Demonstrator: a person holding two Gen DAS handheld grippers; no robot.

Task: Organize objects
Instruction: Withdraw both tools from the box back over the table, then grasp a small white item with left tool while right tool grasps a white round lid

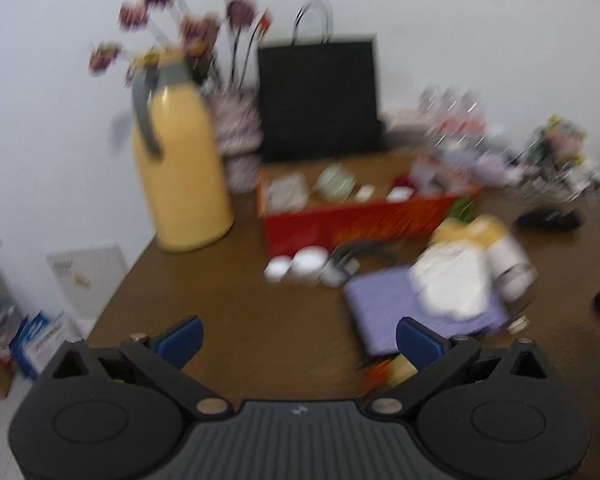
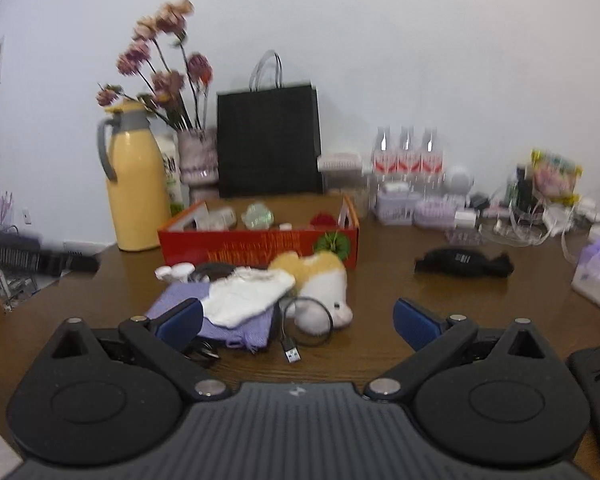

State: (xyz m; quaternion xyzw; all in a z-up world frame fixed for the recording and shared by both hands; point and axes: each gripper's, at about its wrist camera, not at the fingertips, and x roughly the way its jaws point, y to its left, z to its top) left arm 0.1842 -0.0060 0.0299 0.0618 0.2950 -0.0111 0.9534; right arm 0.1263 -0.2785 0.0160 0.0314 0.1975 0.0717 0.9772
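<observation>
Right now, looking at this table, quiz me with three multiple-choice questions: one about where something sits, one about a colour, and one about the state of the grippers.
1. Where is the yellow jug relative to the red box?
A left of it
B inside it
C right of it

2. What colour is the paper bag?
A white
B black
C red

3. How are the right gripper and left gripper?
A both open
B both shut
C one holding the plush toy

Answers: 1 A, the jug stands off the box's left end. 2 B, it is plainly black. 3 A, blue fingers apart, nothing between.
</observation>
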